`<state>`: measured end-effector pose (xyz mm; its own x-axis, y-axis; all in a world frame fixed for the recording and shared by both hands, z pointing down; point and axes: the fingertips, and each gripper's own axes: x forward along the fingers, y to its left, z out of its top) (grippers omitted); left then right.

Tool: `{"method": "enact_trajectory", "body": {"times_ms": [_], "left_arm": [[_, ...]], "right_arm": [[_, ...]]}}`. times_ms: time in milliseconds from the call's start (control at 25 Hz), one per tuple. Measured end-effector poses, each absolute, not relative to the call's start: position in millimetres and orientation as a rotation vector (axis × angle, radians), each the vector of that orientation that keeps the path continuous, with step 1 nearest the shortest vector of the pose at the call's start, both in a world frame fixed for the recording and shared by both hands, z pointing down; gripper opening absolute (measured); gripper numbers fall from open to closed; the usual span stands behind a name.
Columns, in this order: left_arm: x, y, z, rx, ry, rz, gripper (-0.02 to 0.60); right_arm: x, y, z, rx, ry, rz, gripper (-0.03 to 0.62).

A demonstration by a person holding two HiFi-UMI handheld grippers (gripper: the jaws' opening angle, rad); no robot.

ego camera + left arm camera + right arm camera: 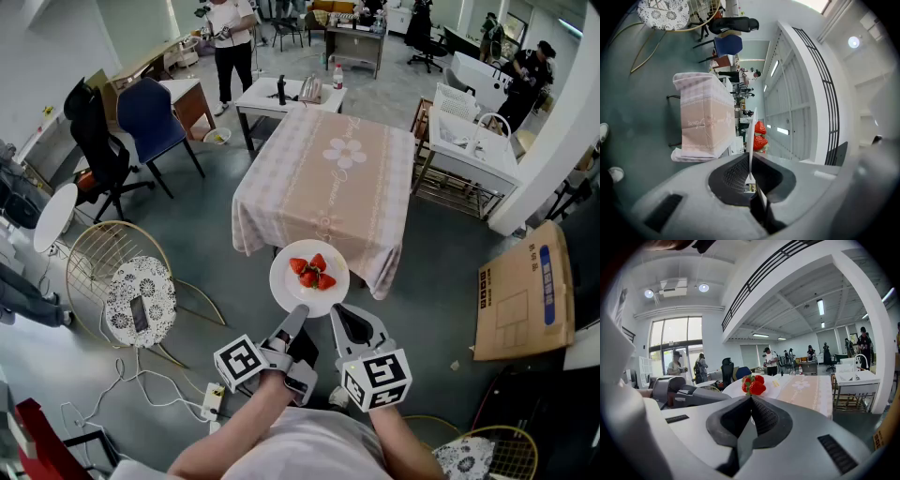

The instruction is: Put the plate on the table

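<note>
**Head view.** We are holding the plate in the air, just in front of the near edge of the cloth-covered table and above the grey floor. A few strawberries are lying on the plate. The left tongs are meeting the plate's near rim. The right tongs are sitting just beside them at the same rim.

**Left gripper view.** We are seeing the plate edge-on, running straight in between the jaws. The left tongs are clamping its rim, one pad on each face. The strawberries are showing beyond the tips, and the table is standing behind them.

**Right gripper view.** The right tongs are resting closed, jaws together, with nothing between them. The plate is lying flat just beyond the tips, carrying the strawberries. We cannot tell whether the tips are touching its rim. The table is extending beyond the plate.
</note>
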<state>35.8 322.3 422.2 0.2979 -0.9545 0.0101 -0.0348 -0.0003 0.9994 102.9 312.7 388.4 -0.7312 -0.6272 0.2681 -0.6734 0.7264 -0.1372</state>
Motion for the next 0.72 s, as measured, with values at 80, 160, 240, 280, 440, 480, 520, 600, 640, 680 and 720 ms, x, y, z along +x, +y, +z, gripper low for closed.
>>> {"method": "enact_trajectory", "body": {"times_ms": [80, 160, 240, 280, 440, 480, 520, 600, 640, 680, 720], "left_arm": [[27, 322, 423, 1.355, -1.009, -0.964, 0.017], [18, 321, 423, 1.355, -1.008, -0.965, 0.017], [8, 319, 423, 1.359, -1.005, -0.965, 0.017], [4, 318, 424, 1.36, -1.0, -0.967, 0.017], [-13, 315, 428, 1.356, -0.979, -0.965, 0.017], [-18, 314, 428, 1.355, -0.974, -0.964, 0.017], [-22, 313, 428, 1.354, -0.967, -0.964, 0.017], [-32, 312, 426, 1.359, -0.954, -0.966, 0.017], [-36, 311, 426, 1.363, -0.95, -0.965, 0.018], [-39, 311, 426, 1.366, -0.947, -0.965, 0.017], [-43, 310, 426, 1.368, -0.944, -0.966, 0.017]], "right_arm": [[94, 313, 389, 1.038, -2.724, 0.331, 0.004], [84, 313, 388, 1.037, -2.727, 0.328, 0.005], [75, 313, 388, 1.038, -2.732, 0.329, 0.005], [71, 313, 389, 1.042, -2.73, 0.329, 0.005], [53, 311, 394, 1.058, -2.711, 0.327, 0.005], [49, 311, 395, 1.063, -2.705, 0.331, 0.005], [44, 310, 395, 1.071, -2.698, 0.337, 0.005], [35, 310, 394, 1.087, -2.683, 0.338, 0.005], [32, 309, 394, 1.092, -2.679, 0.334, 0.005], [28, 309, 393, 1.094, -2.678, 0.328, 0.005], [25, 308, 393, 1.092, -2.68, 0.32, 0.005]]}}
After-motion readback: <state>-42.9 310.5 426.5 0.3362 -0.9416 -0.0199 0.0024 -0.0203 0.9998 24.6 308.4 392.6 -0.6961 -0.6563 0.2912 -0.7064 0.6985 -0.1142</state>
